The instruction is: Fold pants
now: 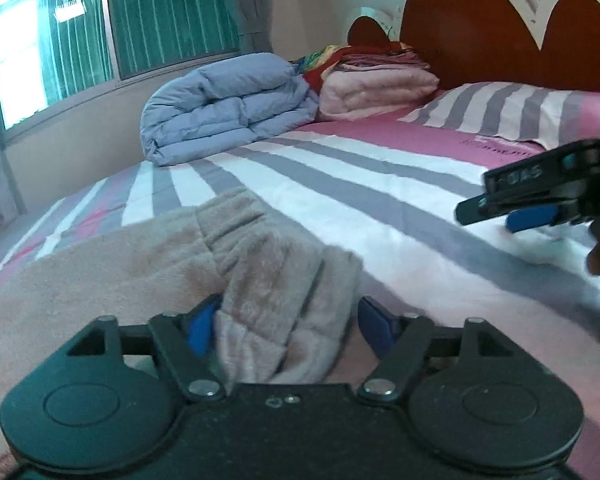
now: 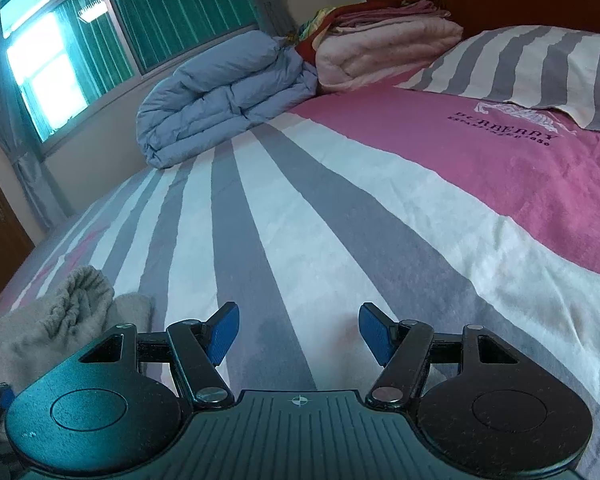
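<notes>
My left gripper (image 1: 288, 324) has its blue pads spread wide with a bunched fold of the beige fleece pants (image 1: 140, 264) sitting between them — the fabric touches the left pad, but I cannot tell whether the right pad presses it, so I would not call it a pinch. The pants lie along the near edge of the striped pink, grey and white bed sheet (image 2: 340, 208), toward its near left corner, with the gathered waistband (image 2: 76, 300) raised in a lump. My right gripper (image 2: 298, 334) hangs over bare sheet with its pads spread and nothing between them, just beside the pants' right end. At the far left corner of the bed sit a folded pale blue quilt (image 1: 224, 108) and, touching it, a folded pink quilt (image 1: 376, 88) — a striped pillow (image 1: 508, 112) lies against the red-brown headboard (image 1: 480, 28).
</notes>
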Motion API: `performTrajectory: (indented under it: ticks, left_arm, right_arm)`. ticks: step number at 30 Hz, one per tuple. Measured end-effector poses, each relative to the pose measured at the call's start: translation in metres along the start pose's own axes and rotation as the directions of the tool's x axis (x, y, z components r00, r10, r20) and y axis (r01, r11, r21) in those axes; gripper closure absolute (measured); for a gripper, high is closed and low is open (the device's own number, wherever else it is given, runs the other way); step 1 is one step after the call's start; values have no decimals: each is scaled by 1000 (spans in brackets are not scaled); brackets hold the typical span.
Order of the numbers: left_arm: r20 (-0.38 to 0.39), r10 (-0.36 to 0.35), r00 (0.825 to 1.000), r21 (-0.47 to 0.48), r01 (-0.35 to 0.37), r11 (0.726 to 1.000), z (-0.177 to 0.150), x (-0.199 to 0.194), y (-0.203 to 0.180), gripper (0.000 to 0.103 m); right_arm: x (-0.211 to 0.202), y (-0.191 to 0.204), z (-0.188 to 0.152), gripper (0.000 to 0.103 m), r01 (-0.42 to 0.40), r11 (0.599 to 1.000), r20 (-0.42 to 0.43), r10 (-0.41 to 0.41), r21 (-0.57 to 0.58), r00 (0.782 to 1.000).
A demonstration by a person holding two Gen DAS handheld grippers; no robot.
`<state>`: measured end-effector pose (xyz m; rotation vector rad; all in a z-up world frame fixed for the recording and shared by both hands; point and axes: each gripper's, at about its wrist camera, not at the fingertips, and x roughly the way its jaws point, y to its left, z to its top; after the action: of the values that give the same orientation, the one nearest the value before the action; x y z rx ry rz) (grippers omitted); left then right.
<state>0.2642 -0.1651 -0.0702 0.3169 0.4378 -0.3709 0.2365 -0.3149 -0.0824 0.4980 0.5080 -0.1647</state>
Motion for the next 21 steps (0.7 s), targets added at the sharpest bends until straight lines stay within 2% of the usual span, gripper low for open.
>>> performTrajectory:
  ticks: [2, 4, 6, 7, 9, 11, 13, 16, 19, 21]
  left_arm:
    - [-4, -8, 1000, -20, 8, 1000, 3, -6, 1, 36]
    - [44, -12, 999, -37, 13, 999, 7, -25, 10, 34]
    - [99, 7, 995, -57, -2, 998, 6, -48, 28, 20]
    - [112, 22, 993, -72, -14, 997, 4, -59, 44, 18]
    - [119, 87, 989, -102, -75, 992, -9, -79, 78, 17]
    - [74, 175, 982, -159, -162, 974, -28, -92, 121, 17]
    - [14, 252, 968, -239, -241, 941, -49, -100, 161, 17]
    - [-76, 342, 937, -400, -343, 850, -88, -112, 214, 17]
    - [-110, 374, 921, -522, -374, 767, -120, -123, 239, 17]
    - [-132, 378, 916, -566, -383, 730, -132, -124, 247, 17]
  right_arm:
    - [0, 1, -1, 37, 9, 1000, -4, -9, -10, 1000]
    - [0, 1, -2, 37, 13, 1000, -5, -13, -16, 1000]
    - [-4, 2, -2, 37, 2, 1000, 19, -2, -15, 1000]
    - [-8, 2, -3, 37, -8, 1000, 34, 8, -16, 999]
    - [-17, 4, -3, 37, -43, 999, 64, 44, -17, 997]
    - [-26, 13, -2, 37, -129, 992, 81, 129, -10, 988]
    - [-34, 28, -4, 37, -237, 971, 85, 238, -23, 968]
    - [-37, 57, -11, 37, -364, 930, 33, 366, -49, 930]
    - [-24, 83, -21, 37, -377, 924, -65, 374, -53, 925]
    - [-15, 93, -28, 37, -357, 933, -103, 350, -48, 931]
